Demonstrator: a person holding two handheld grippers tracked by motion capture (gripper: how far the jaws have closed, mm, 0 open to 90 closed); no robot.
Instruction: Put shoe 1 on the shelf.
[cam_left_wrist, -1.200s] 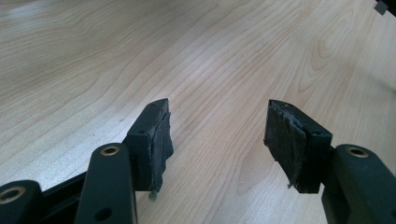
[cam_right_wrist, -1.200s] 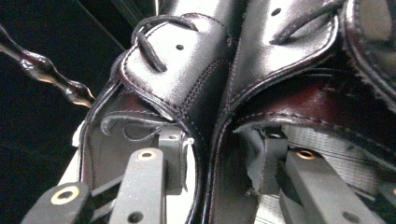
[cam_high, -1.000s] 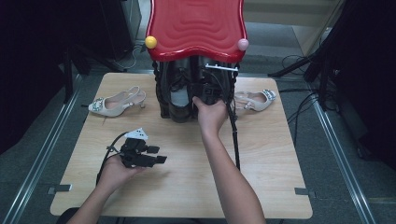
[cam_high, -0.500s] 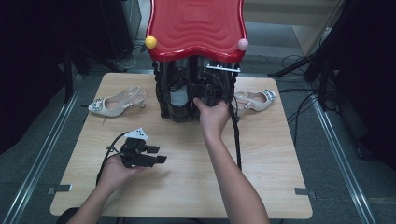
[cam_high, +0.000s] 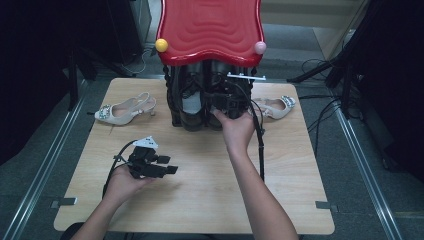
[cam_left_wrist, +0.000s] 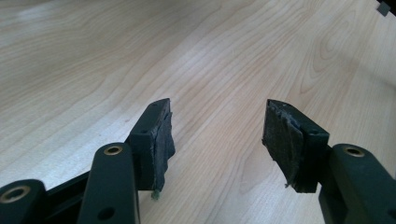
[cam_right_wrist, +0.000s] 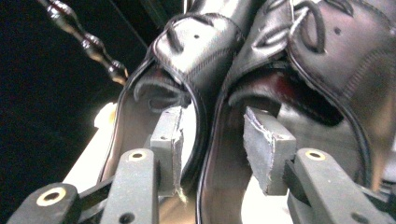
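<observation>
I see one red rack (cam_high: 210, 27) at the surface's (cam_high: 200, 200) far edge, two black shoes (cam_right_wrist: 261, 60) beneath it, two beige heels (cam_high: 122, 111) flanking. My right gripper's (cam_right_wrist: 212, 140) fingers, just opening, straddle the shoes' adjoining walls unpressed; left gripper (cam_left_wrist: 217, 135) gapes empty.

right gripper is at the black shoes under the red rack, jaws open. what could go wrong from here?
1. The right gripper has just been opening; its jaws straddle the touching inner walls of both black shoes, one pad inside each. Closing could pinch both, and pulling back may drag them.
2. Its cable trails across the table and could snag.
</observation>
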